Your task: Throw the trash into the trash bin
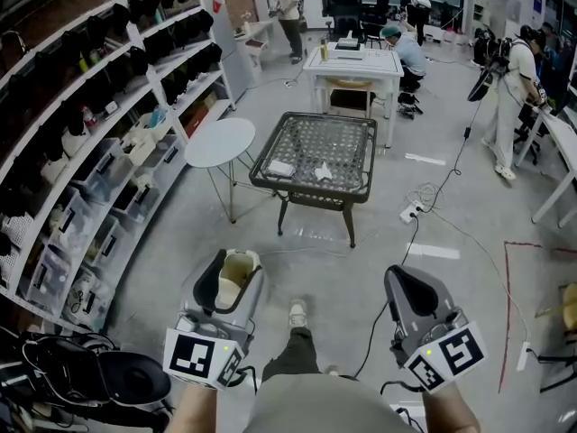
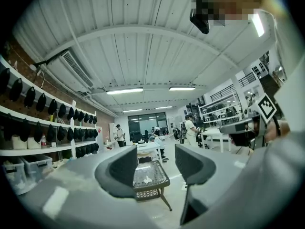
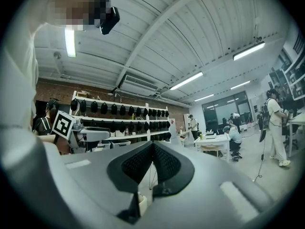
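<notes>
My left gripper (image 1: pixel 239 260) is held low at the left, open, with nothing between its jaws. Directly under it a cream open-topped container (image 1: pixel 236 276), apparently the bin, shows through the gap; its rim (image 3: pixel 135 205) also shows in the right gripper view. In the left gripper view the left gripper (image 2: pixel 156 168) points level at a dark mesh table (image 2: pixel 153 175) bearing a white scrap (image 2: pixel 145 180). From the head view, that mesh table (image 1: pixel 356 147) carries a crumpled white scrap (image 1: pixel 322 170) and a flat white piece (image 1: pixel 281 167). My right gripper (image 1: pixel 403 280) (image 3: pixel 152 149) is shut and empty.
Long shelves (image 1: pixel 99 124) of dark caps and storage boxes run along the left. A round white table (image 1: pixel 220 142) stands beside the mesh table, and a white desk (image 1: pixel 353 61) behind it. Cables and a power strip (image 1: pixel 412 212) lie on the floor. Several people work at the back.
</notes>
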`<state>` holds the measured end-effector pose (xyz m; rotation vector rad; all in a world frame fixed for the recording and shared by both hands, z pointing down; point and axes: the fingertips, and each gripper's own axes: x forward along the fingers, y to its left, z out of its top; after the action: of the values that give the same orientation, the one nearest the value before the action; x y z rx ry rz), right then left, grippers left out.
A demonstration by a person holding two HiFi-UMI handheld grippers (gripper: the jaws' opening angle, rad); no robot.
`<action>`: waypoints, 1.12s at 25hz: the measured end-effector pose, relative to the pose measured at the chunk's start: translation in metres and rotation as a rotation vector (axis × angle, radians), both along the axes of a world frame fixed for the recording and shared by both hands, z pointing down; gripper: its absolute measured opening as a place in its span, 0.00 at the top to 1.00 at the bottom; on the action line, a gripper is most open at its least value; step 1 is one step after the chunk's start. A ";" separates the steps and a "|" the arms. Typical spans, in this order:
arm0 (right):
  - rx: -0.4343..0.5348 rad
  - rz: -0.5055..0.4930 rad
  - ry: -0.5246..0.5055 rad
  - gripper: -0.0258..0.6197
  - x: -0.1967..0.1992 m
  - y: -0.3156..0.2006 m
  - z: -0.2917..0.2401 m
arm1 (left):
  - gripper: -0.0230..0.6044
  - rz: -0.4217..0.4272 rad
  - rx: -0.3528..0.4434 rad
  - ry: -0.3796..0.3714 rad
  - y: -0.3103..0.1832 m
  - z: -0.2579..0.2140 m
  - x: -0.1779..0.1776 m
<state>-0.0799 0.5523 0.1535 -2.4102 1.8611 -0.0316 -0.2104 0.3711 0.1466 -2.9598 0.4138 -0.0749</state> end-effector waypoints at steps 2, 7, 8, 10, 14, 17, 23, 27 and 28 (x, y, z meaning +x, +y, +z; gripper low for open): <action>-0.006 -0.002 0.004 0.96 0.006 -0.007 0.004 | 0.56 -0.003 0.010 0.004 -0.008 0.001 0.008; -0.025 0.006 0.012 0.96 0.027 -0.033 0.017 | 0.56 0.005 0.024 -0.004 -0.037 0.011 0.034; -0.028 0.009 0.012 0.96 0.032 -0.041 0.020 | 0.56 0.008 0.029 -0.007 -0.044 0.013 0.040; -0.033 0.012 0.008 0.96 0.045 -0.056 0.025 | 0.56 0.011 0.040 -0.013 -0.060 0.017 0.053; -0.051 0.019 -0.003 0.96 0.070 -0.091 0.034 | 0.56 0.013 0.035 -0.026 -0.097 0.024 0.079; -0.060 0.030 -0.008 0.96 0.091 -0.122 0.034 | 0.56 0.016 0.028 -0.035 -0.130 0.027 0.098; -0.090 0.052 -0.032 0.96 0.140 -0.181 0.031 | 0.56 0.032 0.015 -0.069 -0.192 0.029 0.148; -0.122 0.068 -0.035 0.96 0.172 -0.228 0.033 | 0.56 0.054 0.003 -0.099 -0.239 0.031 0.183; -0.131 0.072 -0.036 0.96 0.180 -0.241 0.034 | 0.56 0.057 0.001 -0.105 -0.252 0.032 0.191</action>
<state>0.0999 0.3118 0.1880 -2.5420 1.8090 -0.1967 -0.0193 0.1192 0.1785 -2.9479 0.3156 -0.2218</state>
